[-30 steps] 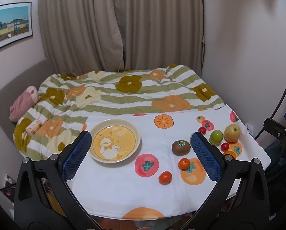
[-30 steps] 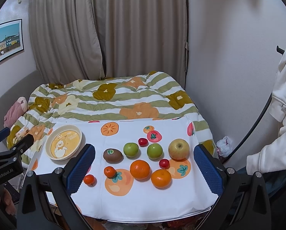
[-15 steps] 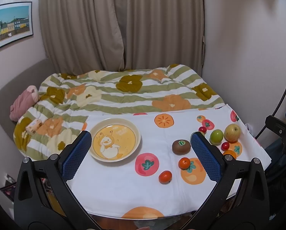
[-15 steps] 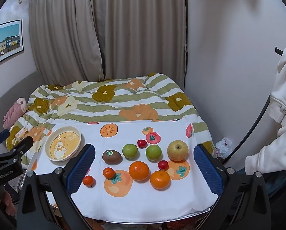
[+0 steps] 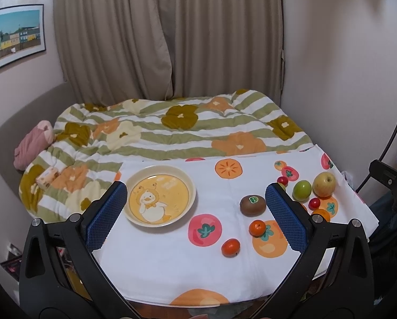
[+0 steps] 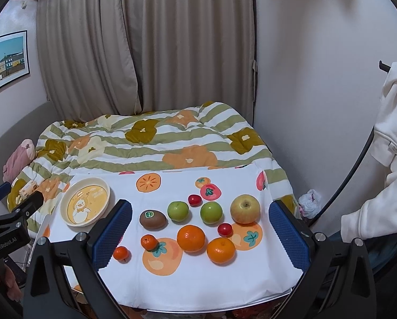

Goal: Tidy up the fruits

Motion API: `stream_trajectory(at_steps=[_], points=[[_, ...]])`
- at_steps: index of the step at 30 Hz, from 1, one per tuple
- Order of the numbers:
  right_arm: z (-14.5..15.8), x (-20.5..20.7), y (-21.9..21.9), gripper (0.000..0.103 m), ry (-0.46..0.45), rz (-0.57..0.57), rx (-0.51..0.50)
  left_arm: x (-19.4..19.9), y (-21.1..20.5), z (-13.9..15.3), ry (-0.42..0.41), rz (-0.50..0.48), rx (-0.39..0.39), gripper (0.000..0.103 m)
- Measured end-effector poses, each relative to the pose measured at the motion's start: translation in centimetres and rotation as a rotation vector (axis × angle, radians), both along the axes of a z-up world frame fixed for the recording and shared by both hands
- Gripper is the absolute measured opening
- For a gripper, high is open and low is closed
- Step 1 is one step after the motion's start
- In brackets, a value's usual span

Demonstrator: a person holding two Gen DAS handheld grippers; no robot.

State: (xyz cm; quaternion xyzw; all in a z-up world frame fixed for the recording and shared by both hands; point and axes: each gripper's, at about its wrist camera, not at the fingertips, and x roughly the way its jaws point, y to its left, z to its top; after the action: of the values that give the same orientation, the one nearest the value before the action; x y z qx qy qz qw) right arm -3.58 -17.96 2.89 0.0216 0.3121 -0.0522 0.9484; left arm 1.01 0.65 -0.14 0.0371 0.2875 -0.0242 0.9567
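A cream plate with a duck picture [image 5: 161, 168] [image 6: 85, 180] sits at the left of the fruit-print cloth [image 6: 198, 279]. To its right lie a kiwi [image 6: 153, 219] [image 5: 253, 205], two green apples [image 6: 178, 210] [image 6: 211, 212], a yellow apple [image 6: 245, 208] [image 5: 324, 184], two oranges [image 6: 191, 238] [image 6: 221, 250], two small tangerines [image 6: 148, 242] [image 5: 230, 247] and two cherry tomatoes [image 6: 194, 200] [image 6: 224, 229]. My left gripper [image 5: 195, 188] hangs open before the plate and kiwi. My right gripper [image 6: 200, 204] is open above the fruit cluster, holding nothing.
The cloth covers a small table at the foot of a bed with a striped flower quilt [image 5: 171, 130]. Behind it hang curtains [image 5: 166, 40]. A wall stands close on the right. A person's white sleeve [image 6: 389, 159] is at the right edge.
The right wrist view has drifted a little, so the fruits sit slightly lower and further left in it. No fruit has moved, and both grippers stay open.
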Motion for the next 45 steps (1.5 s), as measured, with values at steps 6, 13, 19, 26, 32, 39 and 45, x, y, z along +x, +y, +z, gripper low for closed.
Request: stream_trajectory(at_steps=[6,13,19,26,32,39,45], points=[[-0.2,0.0,-0.1,0.103,-0.001,-0.001,-0.002,0.3,-0.2,-0.1,0.001,-0.010,-0.003,0.103],[-0.3,0.0,-0.1,0.103,0.001,-0.002,0.001,0.4,-0.1,-0.1,0.003,-0.013,-0.001,0.103],[-0.6,0.2,0.0,0.103,0.005,0.000,0.003,0.4,-0.3,-0.2,0.007,-0.015,-0.001,0.103],[-0.9,0.2,0.4,0.103,0.005,-0.009,0.013,0.7,0.0,-0.3,0.034,-0.046,0.002,0.103],[-1.8,-0.6,0.8,0.103,0.003,-0.037,0.028,1.5,-0.1,-1.4,0.080,-0.125,0.004,0.103],[-4.9,-0.8,-0.2,0.103,0.043,-0.098,0.028,2.3,-1.3,-5.8,0.159,-0.205,0.008,0.103],[-8.7,0.5,-1.9,0.103,0.118,-0.053,0.033,2.8,-2.7,-10.5,0.254,-0.172,0.006,0.103]])
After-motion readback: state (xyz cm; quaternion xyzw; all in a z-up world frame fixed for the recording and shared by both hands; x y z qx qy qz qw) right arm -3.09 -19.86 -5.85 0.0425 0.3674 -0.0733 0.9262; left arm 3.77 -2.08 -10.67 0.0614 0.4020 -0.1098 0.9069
